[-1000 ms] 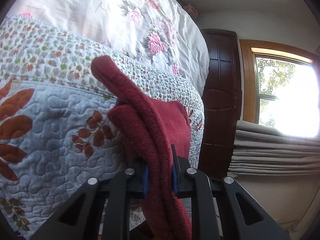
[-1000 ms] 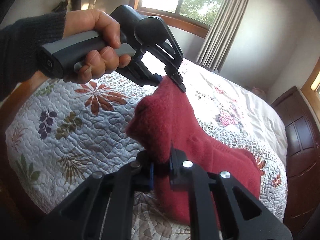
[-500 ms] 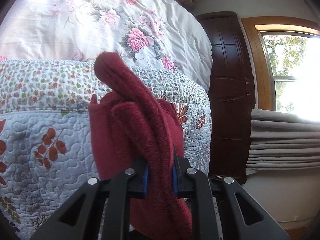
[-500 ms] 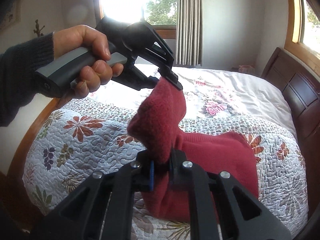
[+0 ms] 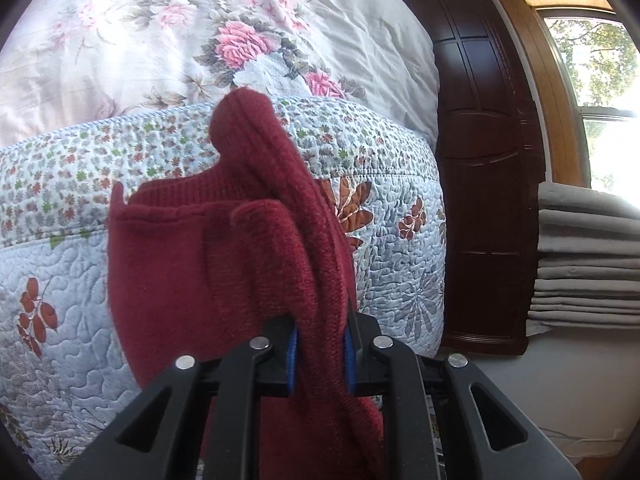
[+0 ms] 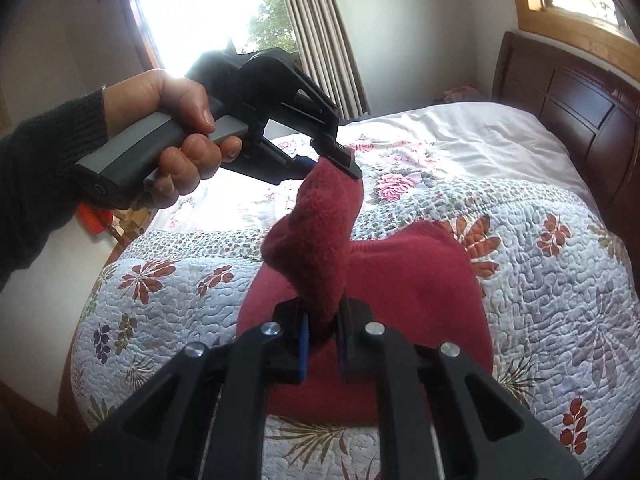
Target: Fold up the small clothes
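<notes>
Two-gripper hold on a dark red knitted garment (image 6: 400, 300) above the pale blue quilted floral bedspread (image 6: 560, 280).

From left to right: your left gripper (image 6: 340, 162), held in your hand (image 6: 172, 136), is clenched on one raised edge; your right gripper (image 6: 322, 338) is clamped on the near edge. The lower part of the garment rests on the quilt. Expect soft, light, stretchy, limp fabric; take hold at corners or hems, gripping all layers so none slips.

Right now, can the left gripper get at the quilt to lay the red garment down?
Probably yes. The left gripper is shut on the red garment, held above the quilt. Nothing lies between them except the garment, which the right gripper also grips.
</notes>
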Demonstrator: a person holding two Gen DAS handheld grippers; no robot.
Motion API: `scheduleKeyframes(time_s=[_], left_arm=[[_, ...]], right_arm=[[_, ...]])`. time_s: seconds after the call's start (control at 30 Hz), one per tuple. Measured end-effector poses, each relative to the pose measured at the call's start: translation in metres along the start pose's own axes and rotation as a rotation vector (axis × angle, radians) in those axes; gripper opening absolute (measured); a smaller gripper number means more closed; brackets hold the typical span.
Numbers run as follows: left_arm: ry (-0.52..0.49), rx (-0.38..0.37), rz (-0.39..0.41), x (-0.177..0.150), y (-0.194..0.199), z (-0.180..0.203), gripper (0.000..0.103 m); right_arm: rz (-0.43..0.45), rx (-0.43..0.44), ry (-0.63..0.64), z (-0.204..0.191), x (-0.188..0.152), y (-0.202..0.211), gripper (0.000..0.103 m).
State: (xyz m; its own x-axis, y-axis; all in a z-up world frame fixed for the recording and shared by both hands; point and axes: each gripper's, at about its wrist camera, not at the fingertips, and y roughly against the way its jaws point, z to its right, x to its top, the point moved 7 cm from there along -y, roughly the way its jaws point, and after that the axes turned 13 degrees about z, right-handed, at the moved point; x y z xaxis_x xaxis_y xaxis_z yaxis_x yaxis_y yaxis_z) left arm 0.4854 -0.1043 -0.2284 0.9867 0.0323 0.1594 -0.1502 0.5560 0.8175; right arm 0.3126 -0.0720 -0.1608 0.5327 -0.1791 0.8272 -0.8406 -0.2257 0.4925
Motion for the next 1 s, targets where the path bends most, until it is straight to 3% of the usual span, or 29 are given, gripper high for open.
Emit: scheduleKeyframes(time_s=[0.43, 0.7, 0.77, 0.83, 1.0], left_arm=[[-0.051, 0.132, -0.097, -0.016, -0.093, 0.031, 0.017], [-0.126, 0.222, -0.123, -0.027, -0.113, 0.041, 0.018], [-0.161, 0.196, -0.105, -0.027, -0.111, 0.052, 0.032], [-0.179, 0.124, -0.062, -0.027, -0.1, 0.068, 0.05], [-0.302, 0.016, 0.103, -0.049, -0.036, 0.088, 0.072]], right_arm=[[-0.035, 0.03, -0.325, 0.09, -0.042, 0.0, 0.009], [-0.055, 0.092, -0.494, 0.112, -0.068, -0.001, 0.009], [-0.057, 0.102, -0.536, 0.117, -0.074, -0.003, 0.009], [-0.063, 0.113, -0.578, 0.122, -0.081, -0.003, 0.009], [-0.112, 0.193, -0.759, 0.142, -0.111, -0.006, 0.011]])
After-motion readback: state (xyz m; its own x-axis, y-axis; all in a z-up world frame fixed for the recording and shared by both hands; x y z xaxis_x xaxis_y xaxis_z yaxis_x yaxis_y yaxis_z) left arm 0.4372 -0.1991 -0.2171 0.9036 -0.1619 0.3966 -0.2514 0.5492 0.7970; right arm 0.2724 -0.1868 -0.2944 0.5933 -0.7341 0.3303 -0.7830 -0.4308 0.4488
